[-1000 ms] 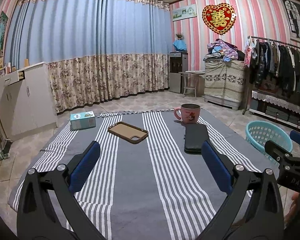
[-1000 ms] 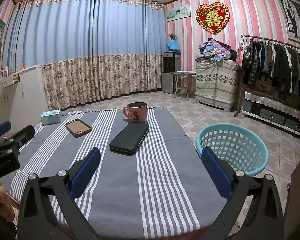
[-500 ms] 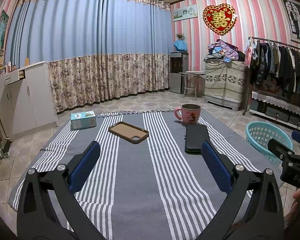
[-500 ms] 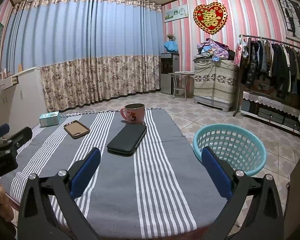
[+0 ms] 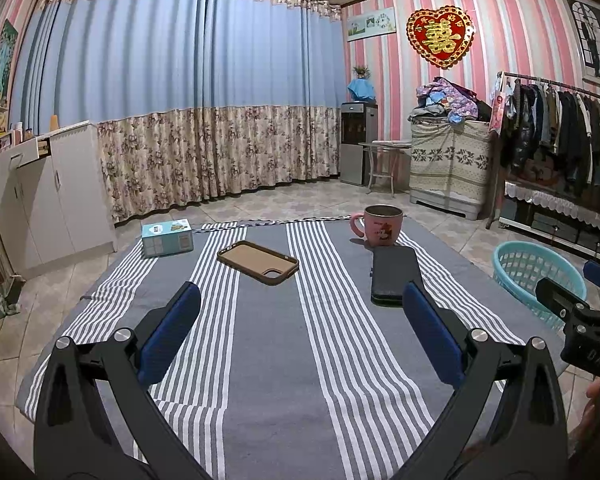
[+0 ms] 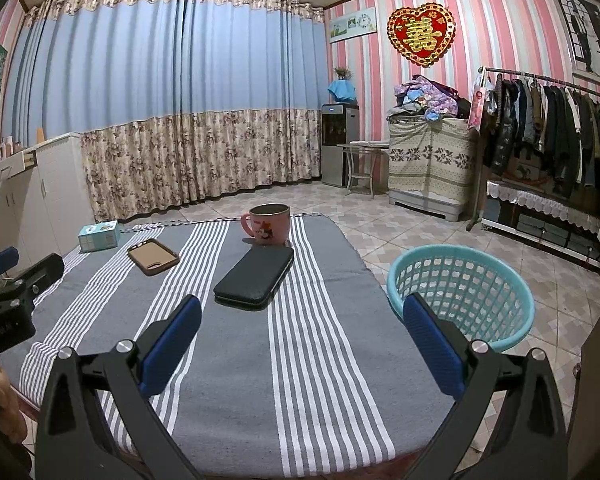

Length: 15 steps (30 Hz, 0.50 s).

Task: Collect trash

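Observation:
A striped grey cloth (image 5: 272, 344) (image 6: 236, 360) covers the table. On it lie a brown phone case (image 5: 257, 262) (image 6: 153, 257), a black wallet-like case (image 5: 394, 274) (image 6: 256, 277), a pink mug (image 5: 381, 225) (image 6: 269, 224) and a small teal box (image 5: 167, 237) (image 6: 99, 236). A teal mesh basket (image 5: 534, 276) (image 6: 460, 294) stands on the floor to the table's right. My left gripper (image 5: 300, 334) hovers open over the near cloth, holding nothing. My right gripper (image 6: 300, 336) is open and empty near the table's right edge, beside the basket.
White cabinets (image 5: 48, 196) line the left wall. A clothes rack (image 6: 552, 128) and a covered chest (image 6: 428, 168) stand at the right, with a water dispenser (image 6: 340, 144) behind. Tiled floor (image 6: 380, 224) surrounds the table.
Both grippers have drifted slightly, the right view pulling back a little from the table. Nothing was taken hold of and the objects lie where they were.

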Available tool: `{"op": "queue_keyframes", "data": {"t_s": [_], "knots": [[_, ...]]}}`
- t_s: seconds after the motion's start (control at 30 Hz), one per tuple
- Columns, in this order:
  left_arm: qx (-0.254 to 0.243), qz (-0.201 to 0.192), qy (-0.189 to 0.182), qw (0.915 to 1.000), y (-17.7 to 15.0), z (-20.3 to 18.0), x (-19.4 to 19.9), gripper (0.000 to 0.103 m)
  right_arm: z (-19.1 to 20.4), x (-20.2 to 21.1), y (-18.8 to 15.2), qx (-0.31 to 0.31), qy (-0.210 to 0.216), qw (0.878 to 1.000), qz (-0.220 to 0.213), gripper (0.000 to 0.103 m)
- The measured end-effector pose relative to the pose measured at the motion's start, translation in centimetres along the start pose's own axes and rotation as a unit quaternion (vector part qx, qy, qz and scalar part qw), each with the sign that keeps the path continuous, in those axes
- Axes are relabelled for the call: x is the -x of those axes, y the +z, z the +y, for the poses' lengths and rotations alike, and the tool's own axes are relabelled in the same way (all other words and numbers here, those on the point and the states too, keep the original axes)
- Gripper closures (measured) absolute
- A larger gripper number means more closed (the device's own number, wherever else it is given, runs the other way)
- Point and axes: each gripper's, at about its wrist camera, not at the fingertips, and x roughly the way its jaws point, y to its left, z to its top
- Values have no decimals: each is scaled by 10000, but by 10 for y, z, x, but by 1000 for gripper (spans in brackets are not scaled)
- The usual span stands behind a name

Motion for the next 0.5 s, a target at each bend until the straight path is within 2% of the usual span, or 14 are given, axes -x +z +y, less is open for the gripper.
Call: {"op": "queue_keyframes", "data": {"t_s": [0.5], "knots": [[4,7,36,10000,-3,2,-3,5,1,-2,-2,20,8,10000,-2,4]]}}
